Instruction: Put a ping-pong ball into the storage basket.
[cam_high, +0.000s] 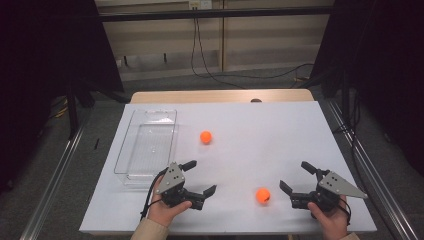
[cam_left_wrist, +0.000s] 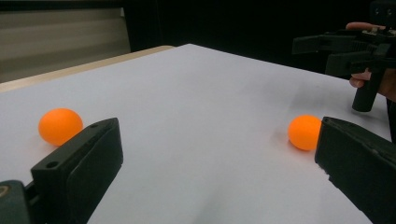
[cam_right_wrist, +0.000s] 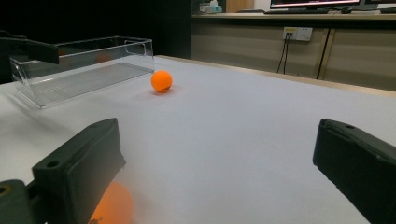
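1. The near orange ball (cam_high: 263, 195), smooth, round and matte, is sitting on the white table (cam_high: 260, 135), just left of the right gripper (cam_high: 295, 179).
2. That gripper's blocky black jaws are standing wide apart, holding nothing.
3. The left gripper (cam_high: 201, 177) is also gaping empty.
4. A second orange ball (cam_high: 206, 137) is resting farther back, beside a clear, hard-walled plastic bin (cam_high: 150, 145).

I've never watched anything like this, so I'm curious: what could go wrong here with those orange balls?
The near orange ball lies loose on the smooth white table, just off the open right gripper; a jaw nudging it could roll it toward the near edge. The far orange ball sits beside the clear plastic bin; the open left gripper, reaching for it, might bump the bin or knock the ball away.
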